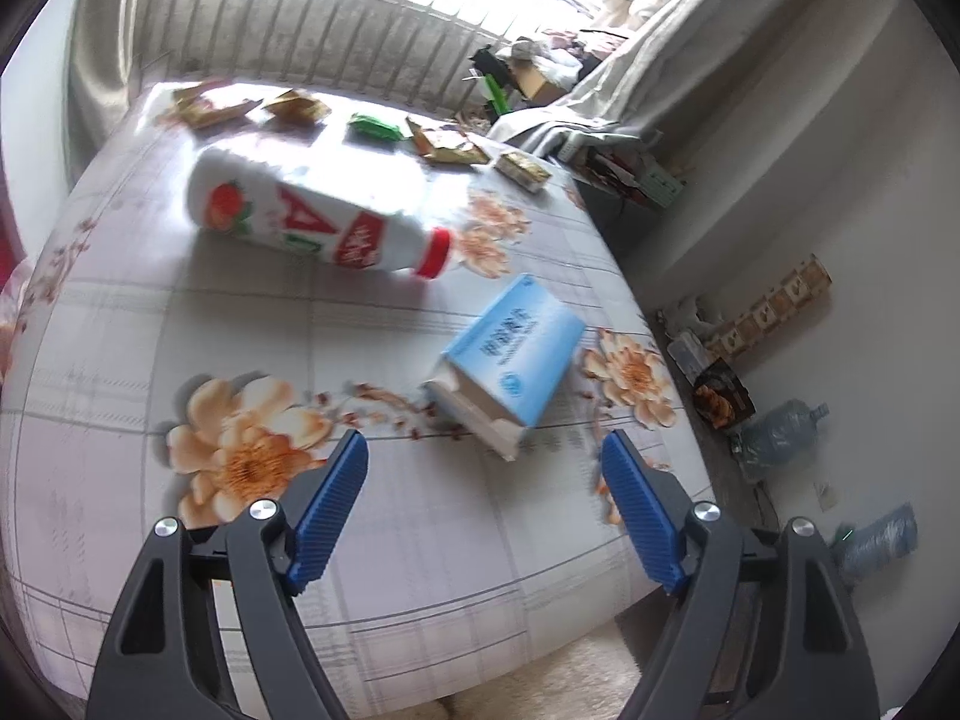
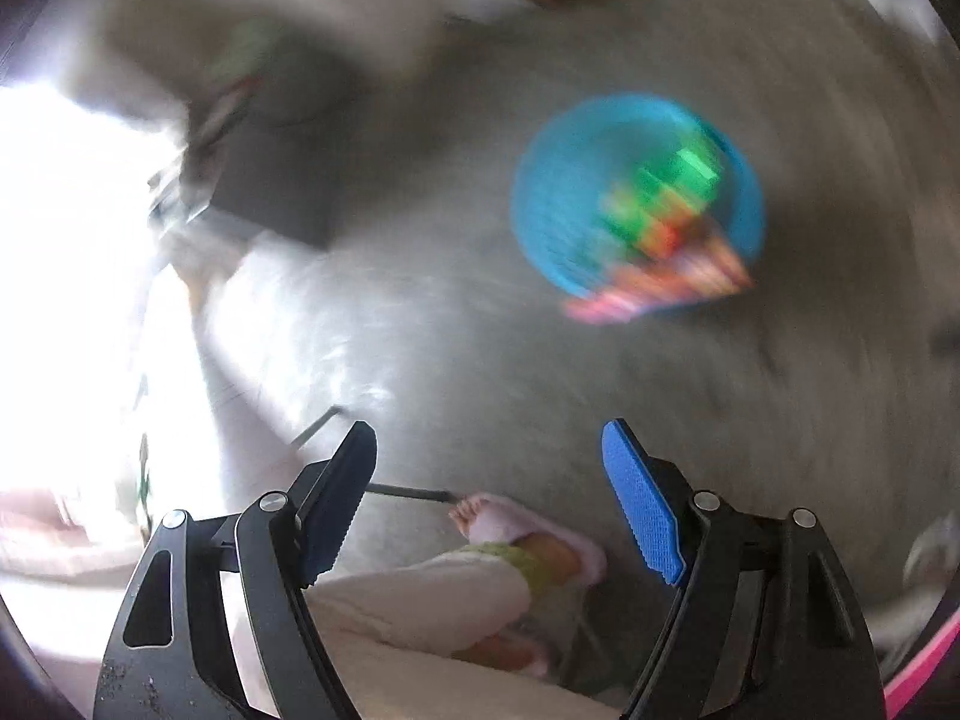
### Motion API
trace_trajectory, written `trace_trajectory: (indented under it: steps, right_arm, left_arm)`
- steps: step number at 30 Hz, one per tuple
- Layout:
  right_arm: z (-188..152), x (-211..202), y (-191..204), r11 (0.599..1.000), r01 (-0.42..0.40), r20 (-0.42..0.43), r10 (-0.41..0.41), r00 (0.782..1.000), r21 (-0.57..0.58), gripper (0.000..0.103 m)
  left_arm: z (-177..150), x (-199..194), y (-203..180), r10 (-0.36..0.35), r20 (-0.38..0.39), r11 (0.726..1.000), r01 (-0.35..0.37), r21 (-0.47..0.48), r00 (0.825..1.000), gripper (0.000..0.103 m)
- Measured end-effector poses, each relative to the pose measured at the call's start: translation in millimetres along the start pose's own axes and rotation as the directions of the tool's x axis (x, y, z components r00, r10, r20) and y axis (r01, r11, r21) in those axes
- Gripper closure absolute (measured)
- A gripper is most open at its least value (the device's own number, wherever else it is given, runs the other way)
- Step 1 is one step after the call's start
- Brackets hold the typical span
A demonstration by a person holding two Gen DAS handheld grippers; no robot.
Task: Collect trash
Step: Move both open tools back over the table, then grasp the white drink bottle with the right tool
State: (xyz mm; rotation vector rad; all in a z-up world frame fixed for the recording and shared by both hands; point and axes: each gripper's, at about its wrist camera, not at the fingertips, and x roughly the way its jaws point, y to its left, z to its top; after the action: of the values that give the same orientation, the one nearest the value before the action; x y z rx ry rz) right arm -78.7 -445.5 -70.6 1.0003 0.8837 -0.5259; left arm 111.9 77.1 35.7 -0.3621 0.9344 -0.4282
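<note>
Next piece of trash: the blue carton (image 1: 510, 360)
Left tool (image 1: 485, 456) gapes empty just before carton; close in, grip. Right tool (image 2: 489, 450) also wide, nothing between

My left gripper (image 1: 485, 450) hangs over the table (image 1: 150, 330) with its blue pads wide apart and nothing between them. Just ahead of the jaws lies a blue and white carton (image 1: 510, 354), tipped on its side with the open end facing me. Beyond it, a white bottle (image 1: 312, 216) with a red cap lies flat on the flowered cloth, cap pointing toward the carton but not touching it. Along the far edge I see a scatter of wrappers: several brown ones (image 1: 447, 141) and a green one (image 1: 375, 126). On the floor to the right lie two clear water jugs (image 1: 780, 432).
</note>
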Motion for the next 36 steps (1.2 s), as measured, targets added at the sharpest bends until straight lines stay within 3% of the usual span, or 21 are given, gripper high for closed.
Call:
trace_trajectory:
  steps: [3,7,10,16,19,21,24,27,30,32,36]
  right_arm:
    - [-17,-6,96,0.971,-0.082,-0.005,0.083,0.997,-0.226,0.025]
    - [-74,17,226,0.833,-0.217,-0.132,0.174,0.976,-0.509,0.018]
    - [-116,40,301,0.741,-0.255,-0.192,0.171,0.966,-0.621,0.016]
    - [-170,73,386,0.653,-0.302,-0.254,0.171,0.952,-0.694,0.014]
    - [-184,77,409,0.605,-0.285,-0.238,0.159,0.958,-0.744,0.014]
    - [-192,79,423,0.544,-0.315,-0.254,0.187,0.949,-0.778,0.014]
    - [-222,90,458,0.339,-0.323,-0.281,0.168,0.945,-0.883,0.014]
    - [-263,98,491,0.029,-0.347,-0.338,0.153,0.928,-0.938,0.014]
    - [-289,110,507,-0.158,-0.325,-0.345,0.125,0.930,-0.933,0.014]
    - [-309,127,519,-0.282,-0.316,-0.342,0.048,0.938,-0.906,0.014]
    - [-334,160,523,-0.444,-0.241,-0.246,-0.048,0.968,-0.863,0.014]
  left_arm:
    - [-2,-4,19,0.013,0.010,0.999,-0.013,-0.040,1.000,0.025]
    - [-4,-17,41,0.041,0.037,0.995,-0.037,-0.087,0.998,0.024]
    - [-7,-27,54,0.075,0.058,0.992,-0.069,-0.109,0.995,0.019]
    - [-10,-53,88,0.155,0.106,0.976,-0.135,-0.173,0.982,0.012]
    - [-11,-60,102,0.183,0.113,0.966,-0.157,-0.205,0.977,0.011]
    - [-11,-63,110,0.194,0.112,0.961,-0.167,-0.219,0.974,0.011]
    - [-10,-61,118,0.202,0.100,0.958,-0.175,-0.227,0.974,0.011]
    - [-8,-60,117,0.197,0.092,0.960,-0.174,-0.218,0.976,0.011]
    - [-8,-59,113,0.189,0.095,0.963,-0.166,-0.211,0.977,0.010]
    - [-9,-58,111,0.189,0.093,0.962,-0.165,-0.216,0.978,0.010]
    - [-9,-54,112,0.200,0.075,0.958,-0.179,-0.222,0.977,0.010]
